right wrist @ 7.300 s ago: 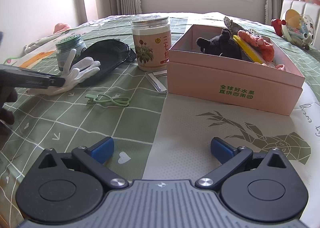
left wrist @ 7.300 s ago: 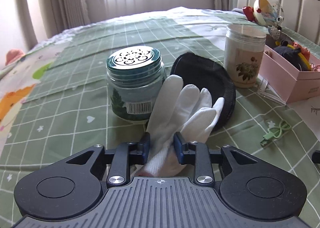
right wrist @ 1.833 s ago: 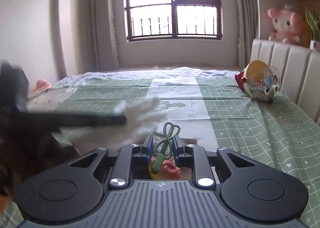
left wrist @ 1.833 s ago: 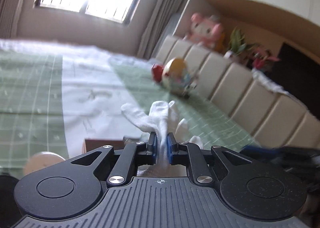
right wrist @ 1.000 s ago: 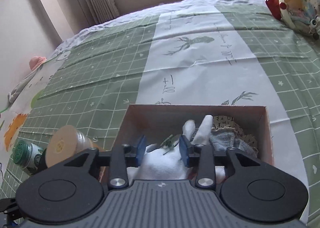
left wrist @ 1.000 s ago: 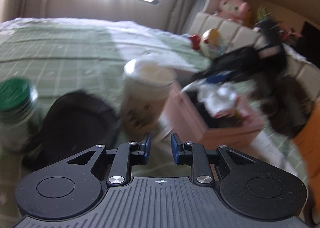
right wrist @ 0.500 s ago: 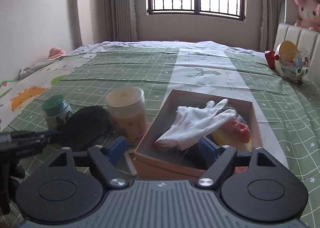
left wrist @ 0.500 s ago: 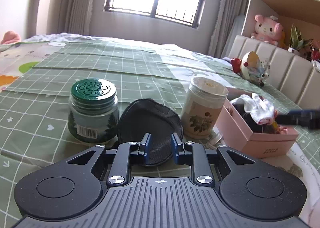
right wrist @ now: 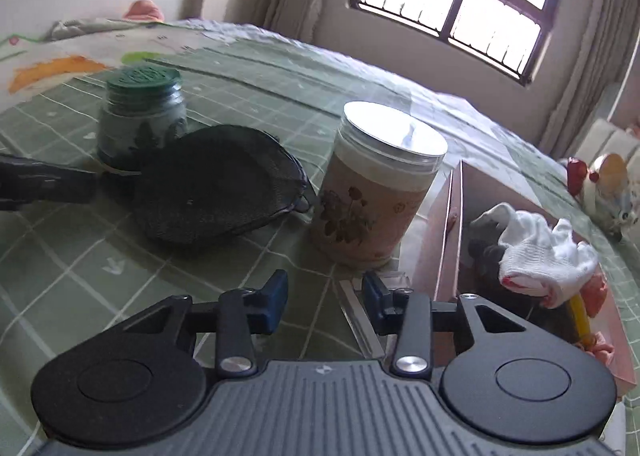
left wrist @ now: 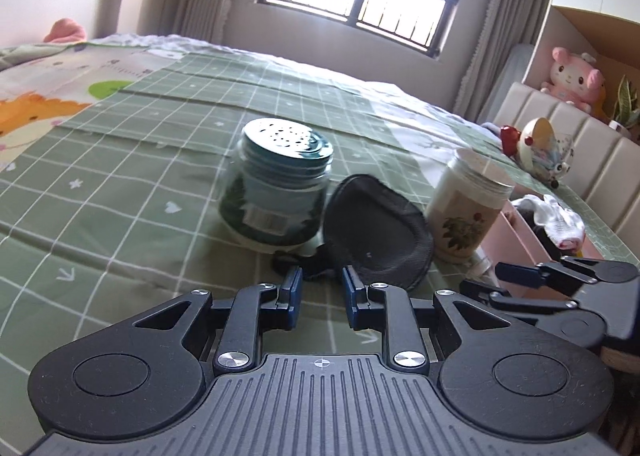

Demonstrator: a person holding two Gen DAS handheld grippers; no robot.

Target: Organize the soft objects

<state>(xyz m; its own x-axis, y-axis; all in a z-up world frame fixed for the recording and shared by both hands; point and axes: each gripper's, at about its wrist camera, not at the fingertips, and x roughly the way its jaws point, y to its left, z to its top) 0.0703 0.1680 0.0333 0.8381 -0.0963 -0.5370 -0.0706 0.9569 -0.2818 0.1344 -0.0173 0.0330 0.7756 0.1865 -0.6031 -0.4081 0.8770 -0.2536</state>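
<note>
A black soft eye mask (left wrist: 378, 230) lies on the green bedspread between the green-lidded jar (left wrist: 278, 192) and the beige floral jar (left wrist: 468, 212). My left gripper (left wrist: 321, 290) is open and empty, low over the bed just in front of the mask's strap end. My right gripper (right wrist: 324, 298) is open and empty, near the beige jar (right wrist: 372, 192) and the pink box (right wrist: 448, 240). The white glove (right wrist: 544, 252) lies in the box on other soft items. The mask also shows in the right wrist view (right wrist: 218, 184).
A clear plastic strip (right wrist: 358, 316) lies beside the box. My right gripper shows in the left wrist view (left wrist: 516, 276). A round toy (left wrist: 540, 146) sits by the padded headboard, a pink plush (left wrist: 572, 78) above it. The bedspread stretches left and far.
The white glove and green cord were dropped into the pink box. Both grippers opened, came down and moved closer to the eye mask and jars.
</note>
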